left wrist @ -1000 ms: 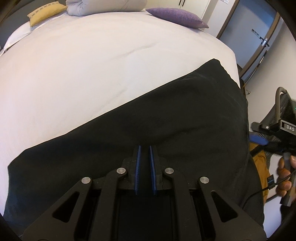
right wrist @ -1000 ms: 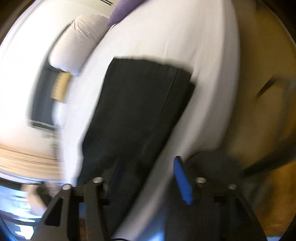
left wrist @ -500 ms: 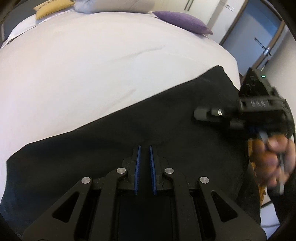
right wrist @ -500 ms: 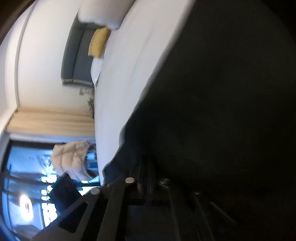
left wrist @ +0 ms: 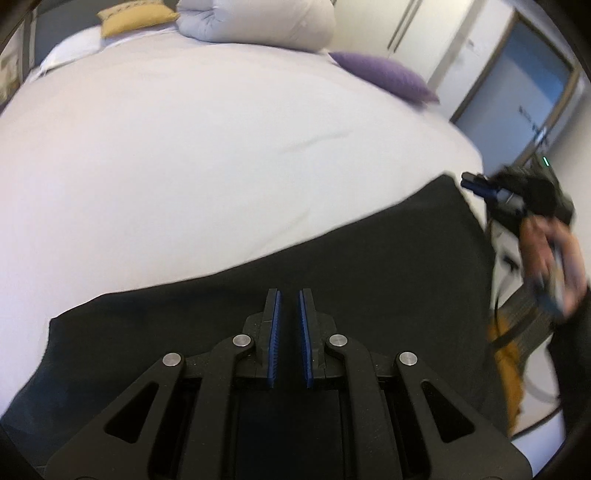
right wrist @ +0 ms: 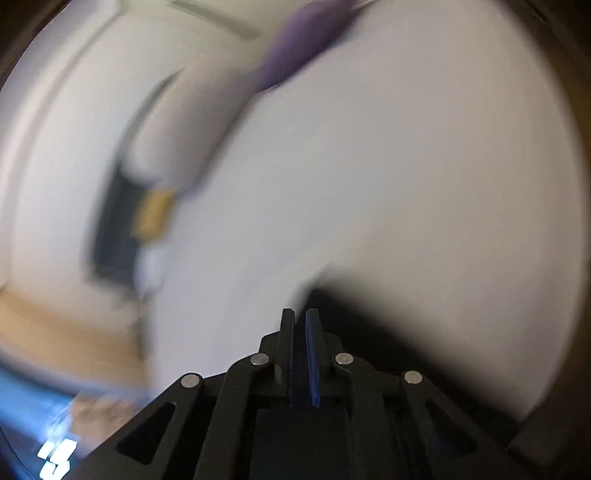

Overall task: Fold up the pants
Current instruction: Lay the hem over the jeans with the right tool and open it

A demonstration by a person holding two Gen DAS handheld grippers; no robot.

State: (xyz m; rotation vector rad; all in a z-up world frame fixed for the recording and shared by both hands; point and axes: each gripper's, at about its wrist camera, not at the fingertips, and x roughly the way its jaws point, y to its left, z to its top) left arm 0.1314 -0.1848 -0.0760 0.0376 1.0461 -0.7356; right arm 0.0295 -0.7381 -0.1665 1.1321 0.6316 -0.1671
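On the white-sheeted bed (left wrist: 221, 166), I find the flat black fabric pants (left wrist: 369, 277) lying along its near edge. My left tongs (left wrist: 289, 295) hover over them, pads narrow with nothing between. My right tongs (right wrist: 300, 314), gripped in a hand (left wrist: 550, 254) at the pants' far corner, are opening from a narrow gap; blur hides any cloth between them.

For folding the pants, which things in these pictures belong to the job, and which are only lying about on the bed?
Belong to the job:
- black pants, spread on the bed
- left gripper
- right gripper
- white bed sheet, the work surface

Only lying about:
- purple cushion
- yellow cushion
- rolled white duvet
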